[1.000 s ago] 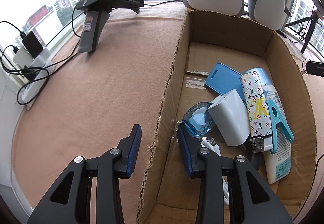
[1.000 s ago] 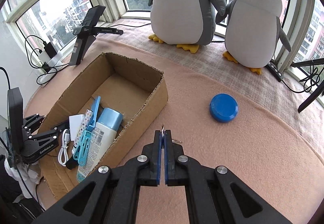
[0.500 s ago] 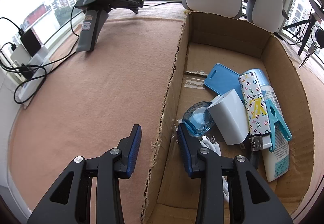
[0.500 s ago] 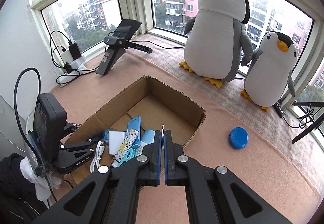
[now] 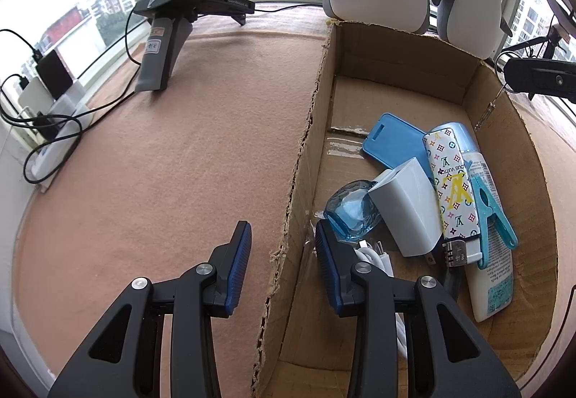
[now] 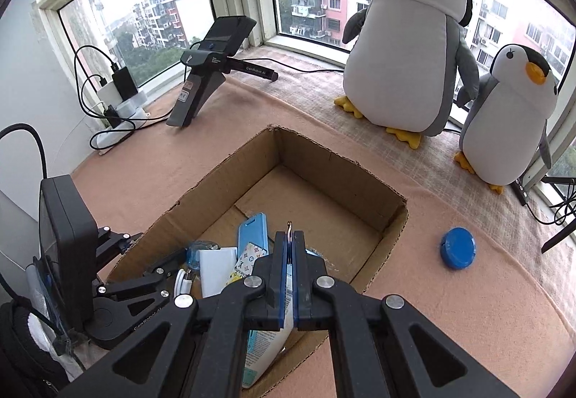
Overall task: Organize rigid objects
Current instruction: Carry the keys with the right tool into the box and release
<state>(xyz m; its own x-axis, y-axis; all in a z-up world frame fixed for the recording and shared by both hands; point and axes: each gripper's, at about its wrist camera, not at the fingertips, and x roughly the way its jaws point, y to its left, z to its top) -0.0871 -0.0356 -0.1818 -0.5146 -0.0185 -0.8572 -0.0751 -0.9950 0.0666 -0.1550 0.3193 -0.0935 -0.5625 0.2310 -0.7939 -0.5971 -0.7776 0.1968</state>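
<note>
An open cardboard box (image 5: 309, 131) holds a blue card holder (image 5: 388, 142), a white charger (image 5: 406, 207), a patterned power bank (image 5: 451, 185), a teal clothespin (image 5: 493, 211), a lotion bottle (image 5: 493, 286) and a clear blue piece (image 5: 351, 209). My left gripper (image 5: 282, 243) is open, and its fingers straddle the box's left wall. My right gripper (image 6: 289, 247) is shut on a small key ring (image 6: 289, 227) above the box's right side. In the left wrist view the key (image 5: 486, 112) dangles from it just inside the right wall. A blue round lid (image 6: 458, 247) lies on the cloth right of the box.
Two plush penguins (image 6: 406, 49) stand behind the box by the window. A black gripper stand (image 6: 212, 63) sits at the back left. A power strip with cables (image 6: 118, 103) lies along the left sill. A tripod leg (image 6: 558, 236) is at the far right.
My right gripper has carried the key from beside the box, near the blue lid, to above the box's inside. The left gripper has stayed open astride the wall.
</note>
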